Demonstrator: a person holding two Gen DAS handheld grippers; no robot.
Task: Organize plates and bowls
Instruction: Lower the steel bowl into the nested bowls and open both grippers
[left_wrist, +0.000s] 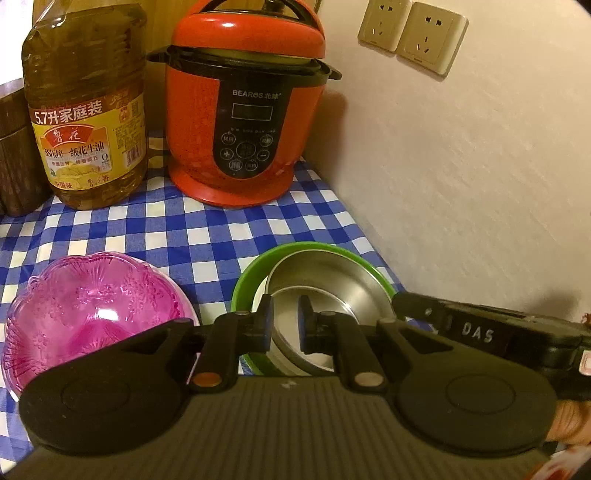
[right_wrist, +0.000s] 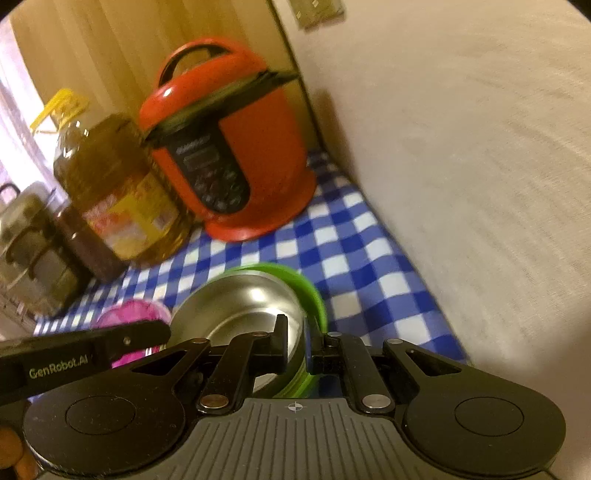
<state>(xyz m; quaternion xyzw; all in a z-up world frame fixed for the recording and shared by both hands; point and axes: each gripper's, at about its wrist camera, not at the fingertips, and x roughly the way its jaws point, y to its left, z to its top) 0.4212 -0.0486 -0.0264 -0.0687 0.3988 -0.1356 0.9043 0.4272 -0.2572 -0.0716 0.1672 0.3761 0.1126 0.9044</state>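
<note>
1. Left gripper (left_wrist: 286, 325): pitched forward and down, level across. Jaws drawn close, with a narrow slot between the blue pads. Whether they pinch anything cannot be told.
2. Right gripper (right_wrist: 297, 341): same downward pitch, jaws equally close.
3. The two grippers sit side by side. Each one's black body reaches in from the side of the other's view, tips converging.
4. Right hand (left_wrist: 569, 424): a sliver shows beneath its gripper.
5. Left hand (right_wrist: 9, 450): fingertips only, lower corner.

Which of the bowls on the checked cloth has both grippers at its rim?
The steel bowl with the green outer shell, nearest the wall. The translucent pink patterned bowl sits apart beside it, untouched.
</note>
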